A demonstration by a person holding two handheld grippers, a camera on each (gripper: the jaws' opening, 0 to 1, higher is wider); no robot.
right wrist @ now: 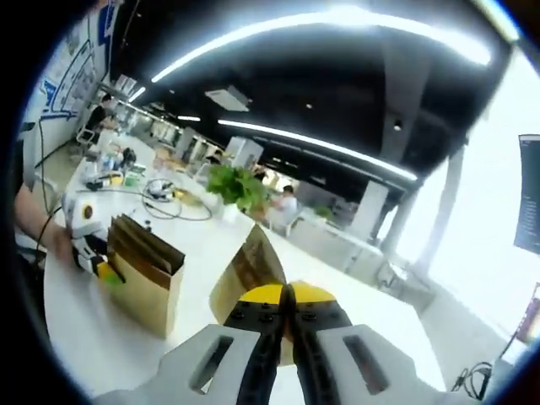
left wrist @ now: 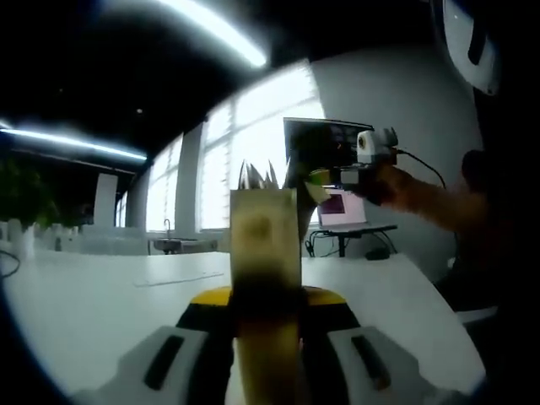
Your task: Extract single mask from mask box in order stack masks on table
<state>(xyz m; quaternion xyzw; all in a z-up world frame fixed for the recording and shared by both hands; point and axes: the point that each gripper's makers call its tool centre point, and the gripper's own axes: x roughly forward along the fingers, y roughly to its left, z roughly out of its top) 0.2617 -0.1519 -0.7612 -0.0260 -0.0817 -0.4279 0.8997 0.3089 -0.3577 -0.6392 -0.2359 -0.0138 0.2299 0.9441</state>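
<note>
Above the white table (right wrist: 101,337), the right gripper (right wrist: 287,321) pinched a mask (right wrist: 249,270) pulled from the mask box (right wrist: 143,274), which the left gripper (left wrist: 267,337) clamped.

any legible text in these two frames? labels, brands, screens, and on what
None legible.
Mask box: plain brown sides, no print visible.
Wall posters: blue graphics, too small and blurred to read.
Monitor: dark screen, content too blurred to read.
</note>
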